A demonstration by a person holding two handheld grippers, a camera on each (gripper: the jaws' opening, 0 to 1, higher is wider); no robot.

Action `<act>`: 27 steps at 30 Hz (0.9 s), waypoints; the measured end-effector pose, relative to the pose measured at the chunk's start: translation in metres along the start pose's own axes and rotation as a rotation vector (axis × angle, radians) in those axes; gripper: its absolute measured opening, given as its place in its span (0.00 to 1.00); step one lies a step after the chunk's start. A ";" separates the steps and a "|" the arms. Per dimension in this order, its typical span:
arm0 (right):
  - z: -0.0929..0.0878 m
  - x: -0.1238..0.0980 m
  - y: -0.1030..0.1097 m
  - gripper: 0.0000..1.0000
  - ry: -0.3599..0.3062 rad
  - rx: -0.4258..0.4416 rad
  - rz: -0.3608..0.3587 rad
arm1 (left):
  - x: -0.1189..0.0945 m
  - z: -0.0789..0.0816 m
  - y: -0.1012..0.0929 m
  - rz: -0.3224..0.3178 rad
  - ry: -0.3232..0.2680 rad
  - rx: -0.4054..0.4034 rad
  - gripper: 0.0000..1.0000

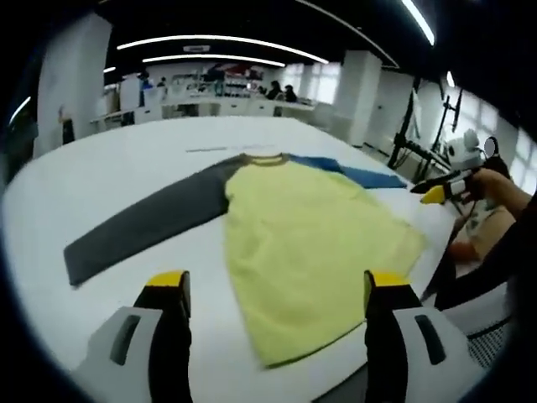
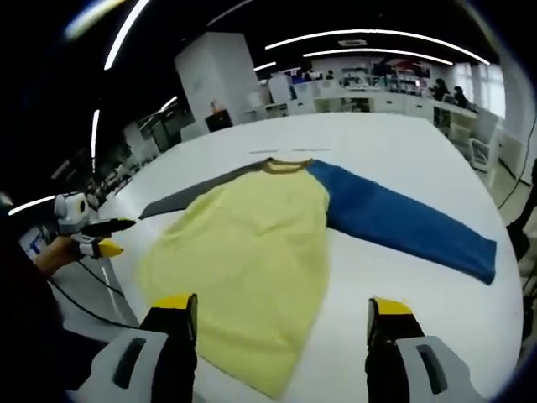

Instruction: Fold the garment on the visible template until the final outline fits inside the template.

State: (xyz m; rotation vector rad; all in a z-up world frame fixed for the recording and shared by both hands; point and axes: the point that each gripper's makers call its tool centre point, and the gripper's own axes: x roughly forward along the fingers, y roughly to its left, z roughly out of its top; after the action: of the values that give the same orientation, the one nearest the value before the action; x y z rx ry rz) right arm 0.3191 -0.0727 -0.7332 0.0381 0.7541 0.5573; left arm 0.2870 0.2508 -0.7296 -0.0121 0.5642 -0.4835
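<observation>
Yellow body, grey sleeve, blue sleeve: garment (image 1: 310, 243) lies flat and spread on the white bench (image 1: 126, 159), unfolded.

Left gripper view: left gripper (image 1: 275, 294) hangs over the near bench edge, jaws wide apart, holding nothing, hem of the yellow body just beyond the tips. Grey sleeve (image 1: 143, 227) runs out to the left in full length; blue sleeve (image 1: 357, 172) is foreshortened behind the yellow body, only part of it visible. Right gripper (image 1: 436, 191) comes in from the right, held by a hand (image 1: 495, 189), yellow tips close together; cannot tell if fully closed. It sits off the garment, beside the blue sleeve end. Tripod stands (image 1: 415, 126) stand past the far right edge of the bench.

Right gripper view: right gripper (image 2: 281, 315) jaws wide apart, nothing between them, above the hem. Here the blue sleeve (image 2: 411, 218) shows in full length, stretched right; the grey sleeve (image 2: 201, 193) is mostly hidden behind the yellow body. Left gripper (image 2: 105, 243) enters from the left, clear of the garment, off the bench edge; cable (image 2: 92, 306) trails below it.

Room: open office, strip ceiling lights (image 2: 377, 35), white pillar (image 2: 218, 75), desks (image 2: 369, 94) at the back with people seated. Template outline not discernible under the garment.
</observation>
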 end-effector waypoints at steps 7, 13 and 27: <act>0.010 -0.004 -0.020 0.91 -0.026 0.013 -0.034 | 0.002 0.012 -0.005 -0.018 -0.037 0.044 0.97; 0.015 -0.006 -0.042 0.96 -0.050 0.036 -0.071 | 0.006 0.014 -0.005 -0.025 -0.037 0.058 0.99; 0.023 -0.010 -0.104 0.95 -0.098 0.061 -0.179 | 0.007 0.024 0.000 -0.013 -0.072 0.068 0.99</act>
State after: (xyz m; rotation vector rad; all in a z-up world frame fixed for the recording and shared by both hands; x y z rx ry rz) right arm 0.3766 -0.1624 -0.7341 0.0531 0.6707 0.3592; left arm 0.3040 0.2449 -0.7126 0.0316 0.4766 -0.5124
